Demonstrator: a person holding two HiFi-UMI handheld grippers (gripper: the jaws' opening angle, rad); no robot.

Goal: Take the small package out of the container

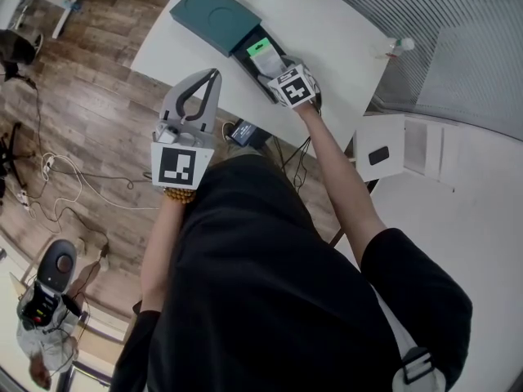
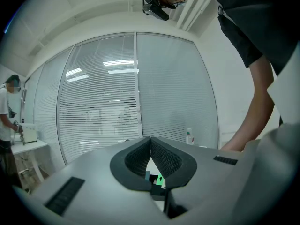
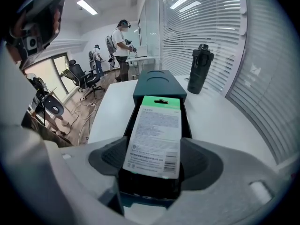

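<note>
The right gripper point(image 1: 282, 78) reaches over the white desk point(image 1: 343, 31) to the long dark teal box container point(image 1: 214, 15). The near end of the container is uncovered. The small flat package point(image 3: 154, 135), a white printed card with a green header strip, lies there, on top of the container's black inside.

In the right gripper view the package's long axis runs straight away from the jaws, along the container. Its green strip points to the covered far end, and its near end sits deep between the jaws. The two dark pads meet the package's long edges, one on each side, so the right jaws look clenched on the package across its narrow width. How firmly they press cannot be told.

The left gripper point(image 1: 212, 76) hangs well apart from the container, off the desk's near edge above the wooden floor point(image 1: 90, 96). Its jaws are pressed together tip to tip with nothing between them.

The right gripper is nearer the package. Since the package is still over the container, the removal seems to turn on raising its near end clear of the container's walls, then drawing it back.
</note>
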